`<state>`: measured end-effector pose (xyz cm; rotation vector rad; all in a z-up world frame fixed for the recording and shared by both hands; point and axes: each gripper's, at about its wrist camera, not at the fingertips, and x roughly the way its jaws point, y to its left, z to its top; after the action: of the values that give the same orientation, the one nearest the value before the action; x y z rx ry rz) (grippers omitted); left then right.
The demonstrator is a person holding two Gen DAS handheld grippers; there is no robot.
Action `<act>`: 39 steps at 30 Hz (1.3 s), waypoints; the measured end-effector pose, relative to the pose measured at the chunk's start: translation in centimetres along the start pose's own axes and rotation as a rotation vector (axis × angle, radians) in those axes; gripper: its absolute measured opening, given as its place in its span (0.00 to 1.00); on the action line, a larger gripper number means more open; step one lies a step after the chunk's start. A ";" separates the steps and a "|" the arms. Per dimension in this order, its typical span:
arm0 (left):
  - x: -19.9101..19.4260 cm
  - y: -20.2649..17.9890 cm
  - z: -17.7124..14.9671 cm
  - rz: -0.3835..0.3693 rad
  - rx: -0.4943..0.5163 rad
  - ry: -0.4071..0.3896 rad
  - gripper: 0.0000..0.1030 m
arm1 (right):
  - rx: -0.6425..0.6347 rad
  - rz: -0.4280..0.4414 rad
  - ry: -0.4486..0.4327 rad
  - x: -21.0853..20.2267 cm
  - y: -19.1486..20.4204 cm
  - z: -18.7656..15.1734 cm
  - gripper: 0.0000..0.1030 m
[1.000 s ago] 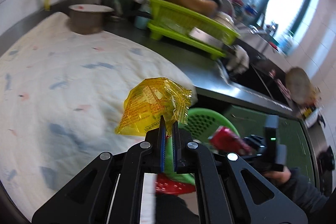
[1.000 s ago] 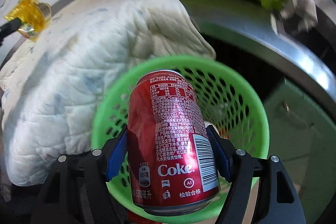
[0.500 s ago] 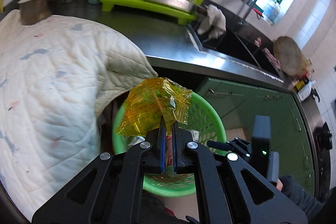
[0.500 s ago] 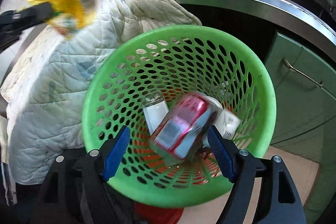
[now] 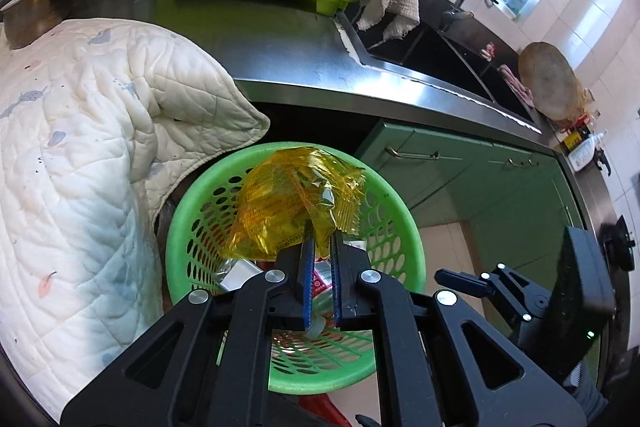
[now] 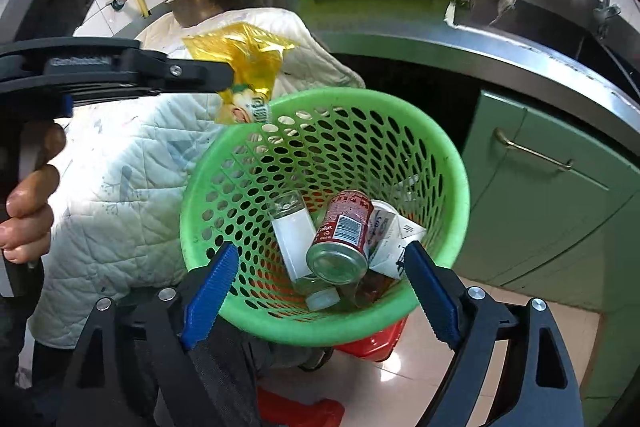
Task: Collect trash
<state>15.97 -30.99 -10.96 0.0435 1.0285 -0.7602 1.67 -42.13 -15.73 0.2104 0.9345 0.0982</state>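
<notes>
Left tongs (image 5: 320,247): clamped on a yellow wrapper (image 5: 296,203), held above the green basket (image 5: 404,223).
Right tongs (image 6: 320,291): spread wide, empty, over the basket's near rim.
Basket contents: red can (image 6: 344,223), white bottle (image 6: 294,239), carton (image 6: 390,239), partly overlapping; the lowest pieces are hard to make out.
Quilt (image 5: 80,147): left of the basket, cut off by the frame.

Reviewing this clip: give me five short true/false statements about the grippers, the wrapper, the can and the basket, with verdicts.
1. The left gripper is shut on the yellow wrapper. True.
2. The right gripper holds the can. False: it is open and empty; the can lies in the green basket.
3. The wrapper is already in the basket. False: it hangs above the rim, clamped.
4. A white bottle lies beside the can. True.
5. The basket stands on the counter. False: it sits below the counter's edge.
</notes>
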 end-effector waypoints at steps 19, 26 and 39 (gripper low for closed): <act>-7.2 2.2 -2.3 0.093 -0.041 -0.129 0.65 | -0.038 -0.018 -0.092 -3.3 3.5 -0.4 0.84; -11.5 4.6 -4.4 0.164 -0.090 -0.206 0.72 | -0.073 0.003 -0.130 -4.2 5.9 0.2 0.85; -19.1 8.6 -9.3 0.429 -0.158 -0.361 0.93 | -0.114 0.021 -0.178 -4.5 10.2 2.0 0.87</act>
<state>8.52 -10.58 -3.66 -0.0096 0.6963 -0.2794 0.69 -33.23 -8.75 0.1212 0.7471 0.1494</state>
